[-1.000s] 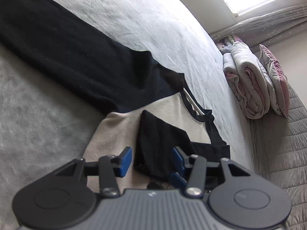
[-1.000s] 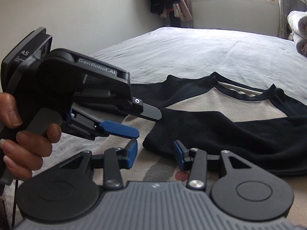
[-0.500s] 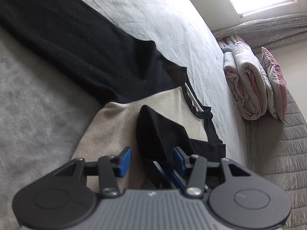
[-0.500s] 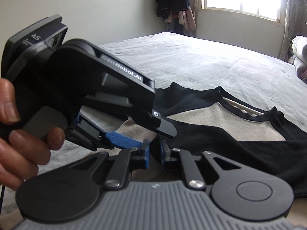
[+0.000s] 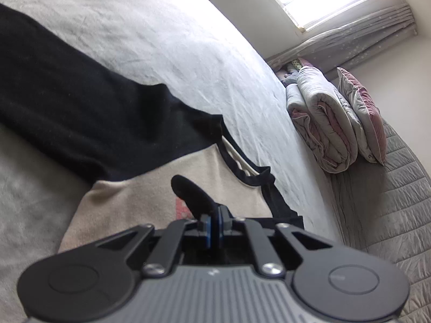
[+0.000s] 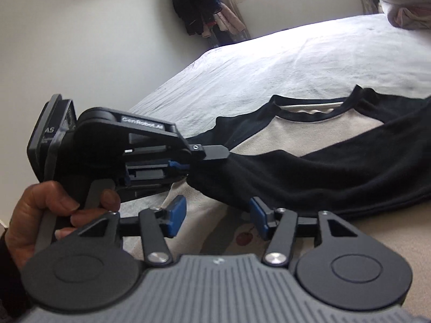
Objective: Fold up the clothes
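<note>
Nearest in the right wrist view, the right claw (image 6: 212, 219) is seen with its blue pads apart and opening; the black cuff end lies ahead of the gap, but nothing is pressed between the pads. Beneath it a small red cherry print (image 6: 243, 238) is visible on the beige cloth. Just beyond, the left claw (image 6: 186, 171) is held by a hand (image 6: 51, 215) on its handle, and its pads are closed on the end of the black knitted sleeve (image 6: 309, 172), which is lifted slightly off the garment. In the left wrist view the same pinch is shown: the left claw (image 5: 214, 227) is shut narrow, with a fold of black sleeve (image 5: 192, 193) rising from between the pads. The grip appears to be handed from one claw to the other, probably so that the sleeve can be drawn across the body.

The beige-and-black raglan sweater (image 5: 150, 199) is spread flat near the near edge of the bed (image 5: 188, 53), its black-trimmed neckline pointing toward the far side, and its other black sleeve is stretched out toward the left edge. The flat layout is judged to suit folding sleeves inward first.

Farther off, a rolled grey-and-pink quilt (image 5: 323, 123) and a pink-edged pillow (image 5: 361, 115) are stacked at the far corner, clear of the work. Dark clothes (image 6: 199, 2) hang by the window.
</note>
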Action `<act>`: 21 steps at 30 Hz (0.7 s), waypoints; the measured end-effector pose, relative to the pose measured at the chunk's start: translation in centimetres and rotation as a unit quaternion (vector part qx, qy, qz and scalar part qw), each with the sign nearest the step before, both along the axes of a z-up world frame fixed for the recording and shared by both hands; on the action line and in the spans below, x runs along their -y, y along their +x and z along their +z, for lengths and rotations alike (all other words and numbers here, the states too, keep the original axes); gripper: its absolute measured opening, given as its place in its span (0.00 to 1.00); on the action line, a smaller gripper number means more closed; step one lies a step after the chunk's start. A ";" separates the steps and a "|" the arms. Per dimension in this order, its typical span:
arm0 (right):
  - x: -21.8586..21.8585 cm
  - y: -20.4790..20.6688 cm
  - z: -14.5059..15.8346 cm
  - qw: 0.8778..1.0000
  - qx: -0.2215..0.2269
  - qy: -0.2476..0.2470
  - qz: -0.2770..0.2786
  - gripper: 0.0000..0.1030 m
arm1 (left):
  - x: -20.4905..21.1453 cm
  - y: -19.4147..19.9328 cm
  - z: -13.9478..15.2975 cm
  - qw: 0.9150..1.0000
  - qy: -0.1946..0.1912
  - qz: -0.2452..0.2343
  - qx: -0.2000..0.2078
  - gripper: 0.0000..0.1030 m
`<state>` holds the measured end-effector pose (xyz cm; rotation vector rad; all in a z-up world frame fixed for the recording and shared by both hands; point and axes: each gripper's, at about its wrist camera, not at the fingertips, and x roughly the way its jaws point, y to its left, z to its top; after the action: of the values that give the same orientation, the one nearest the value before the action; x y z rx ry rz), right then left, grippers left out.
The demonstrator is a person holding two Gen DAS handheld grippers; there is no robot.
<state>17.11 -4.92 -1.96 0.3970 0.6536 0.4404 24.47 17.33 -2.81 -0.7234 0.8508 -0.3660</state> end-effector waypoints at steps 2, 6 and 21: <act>2.0 -0.3 -0.5 0.999 -0.016 0.043 -0.024 0.57 | -0.4 0.0 0.8 1.000 0.006 0.005 0.024 0.05; 5.5 -0.6 -1.6 0.991 -0.048 0.095 -0.076 0.57 | -1.3 0.5 1.9 0.998 0.006 0.013 0.053 0.05; 15.4 -0.4 -2.8 0.932 -0.036 0.266 -0.246 0.57 | -2.3 2.3 4.4 0.986 0.124 0.025 0.105 0.05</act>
<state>16.72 -20.36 -4.71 1.0699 0.4744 0.1134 26.78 19.66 1.54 -0.4645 0.6633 -0.2801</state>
